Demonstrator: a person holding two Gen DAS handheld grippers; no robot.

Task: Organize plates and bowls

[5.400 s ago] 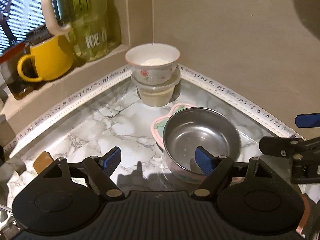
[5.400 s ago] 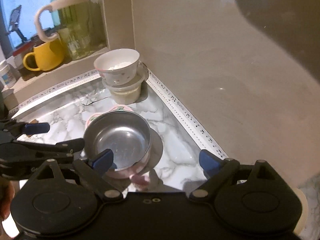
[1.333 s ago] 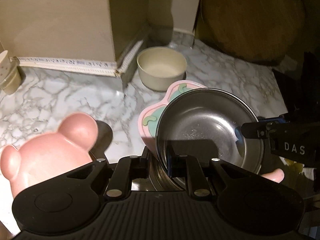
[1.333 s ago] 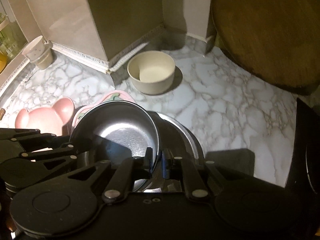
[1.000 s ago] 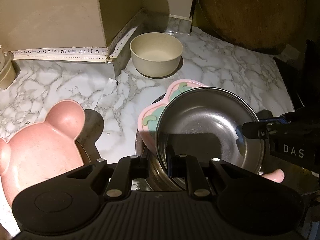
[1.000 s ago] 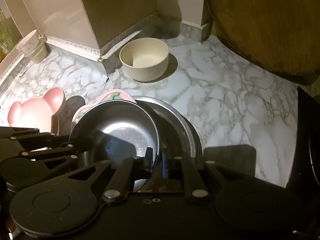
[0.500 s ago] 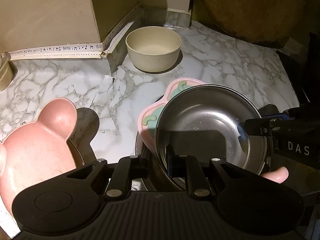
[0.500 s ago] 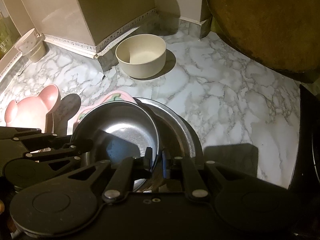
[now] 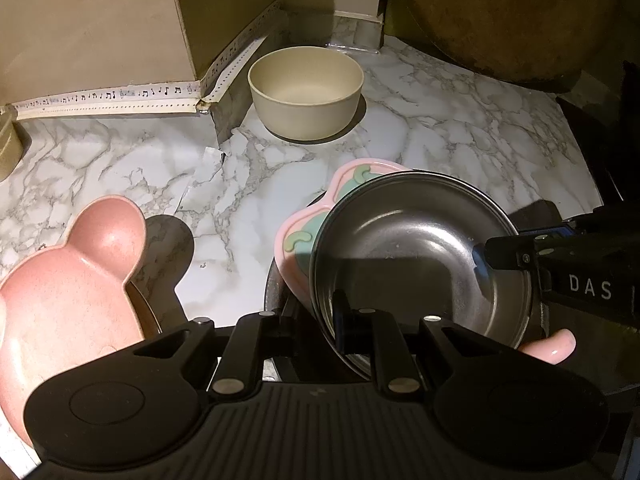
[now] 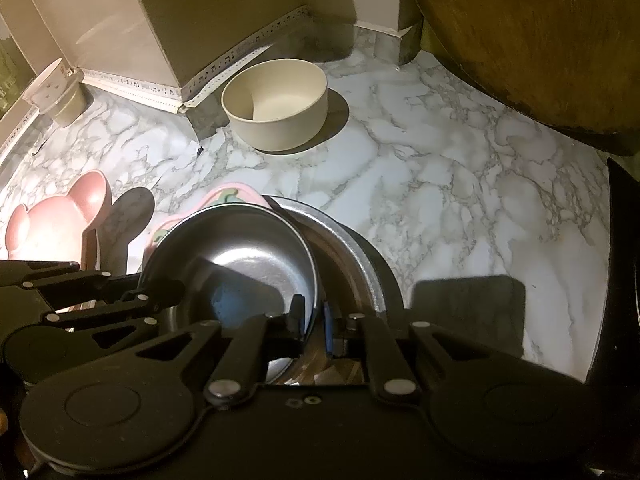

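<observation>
1. Left wrist view is showing the left gripper point(image 9: 320, 320) with its fingers clenched on the near rim of the steel bowl point(image 9: 420, 256), which is sitting nested in a pink dish point(image 9: 308, 224); compared with a second ago, the cream bowl point(image 9: 306, 88) is lying slightly farther up the frame, so the carried stack has barely drifted.
2. Right gripper point(image 10: 312, 320) is clamping the same steel bowl's opposite rim, its fingers pinched shut on the thin wall.
3. Below the steel bowl, a wider steel plate point(image 10: 352, 248) is waiting on the tabletop point(image 10: 460, 184); I judge the stack is being lowered onto it.
4. Left of the steel bowl, the pink bear plate point(image 9: 60, 292) is resting.
5. Both grippers are pointing steeply downward, holding nearly motionless.
</observation>
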